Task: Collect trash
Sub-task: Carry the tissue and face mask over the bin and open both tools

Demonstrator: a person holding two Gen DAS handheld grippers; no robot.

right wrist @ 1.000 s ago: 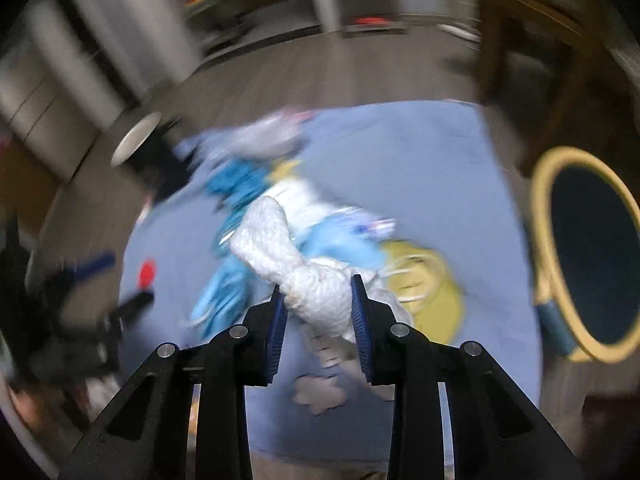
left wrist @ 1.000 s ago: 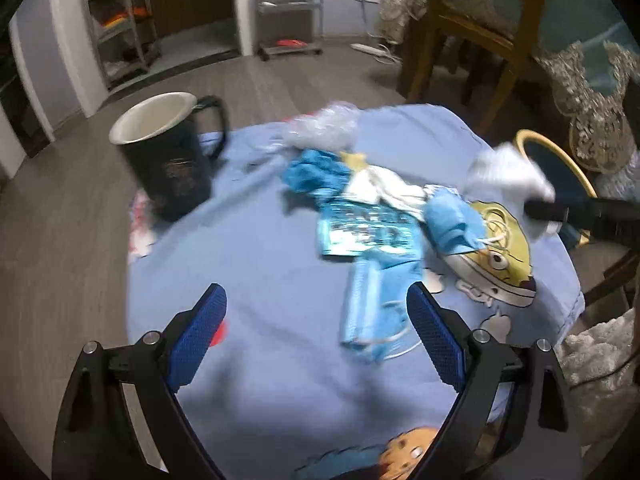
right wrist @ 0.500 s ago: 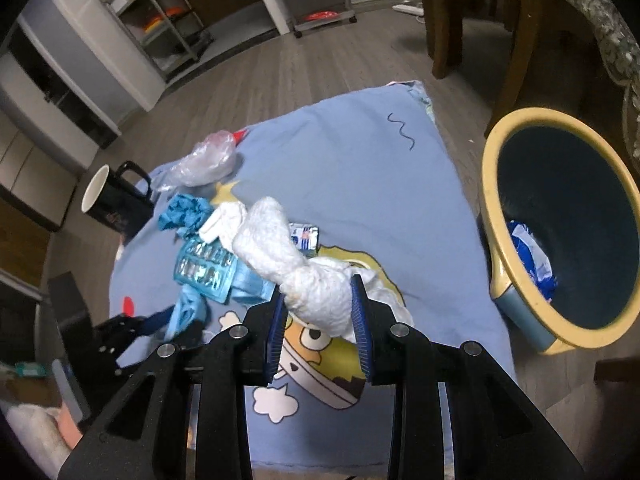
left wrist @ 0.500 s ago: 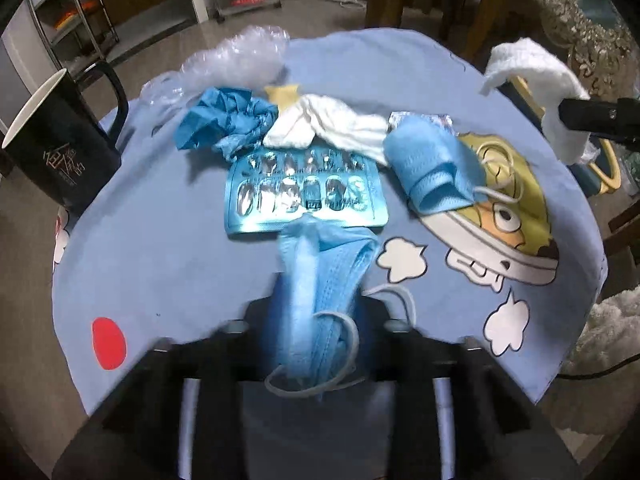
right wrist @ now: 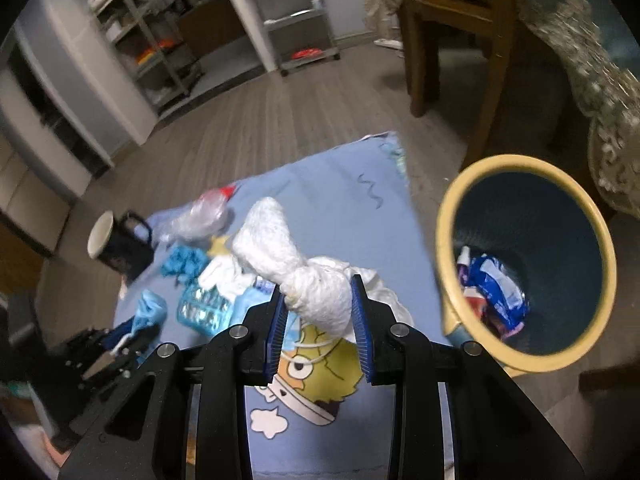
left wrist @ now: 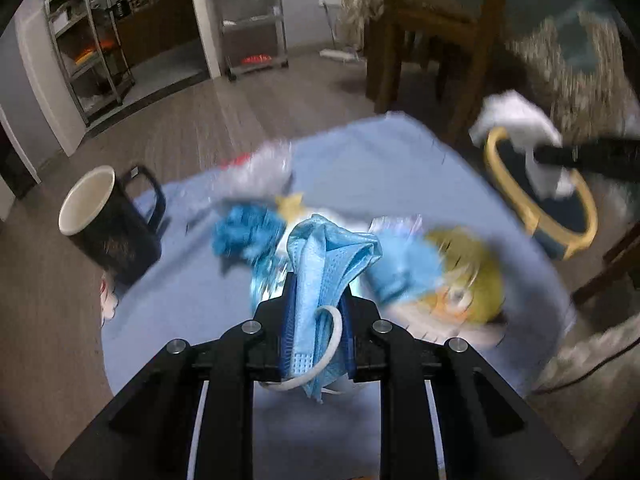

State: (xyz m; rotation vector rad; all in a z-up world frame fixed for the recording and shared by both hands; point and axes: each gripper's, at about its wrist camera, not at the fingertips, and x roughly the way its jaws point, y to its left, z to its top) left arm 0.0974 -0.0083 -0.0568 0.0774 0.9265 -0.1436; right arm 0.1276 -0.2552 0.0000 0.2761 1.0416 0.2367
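My left gripper (left wrist: 318,292) is shut on a light blue face mask (left wrist: 328,256) and holds it above the blue cartoon cloth (left wrist: 200,312). My right gripper (right wrist: 318,292) is shut on a crumpled white paper towel (right wrist: 304,268), held above the cloth's right side next to the yellow-rimmed bin (right wrist: 444,248). In the left wrist view the towel (left wrist: 516,120) hangs over the bin (left wrist: 540,224). On the cloth lie a blister pack (right wrist: 202,312), a crumpled blue glove (right wrist: 184,262), white tissue (right wrist: 220,274) and a clear plastic bag (right wrist: 198,220).
A black mug (left wrist: 106,226) stands at the cloth's left edge. The bin holds several wrappers (right wrist: 492,292). A wooden chair (right wrist: 452,32) and a lace-edged tablecloth (right wrist: 600,92) stand behind the bin. Metal shelves (left wrist: 248,20) line the far wall.
My left gripper has closed on the blue mask and lifted it off the cloth. My right gripper has carried the paper towel rightward to the bin.
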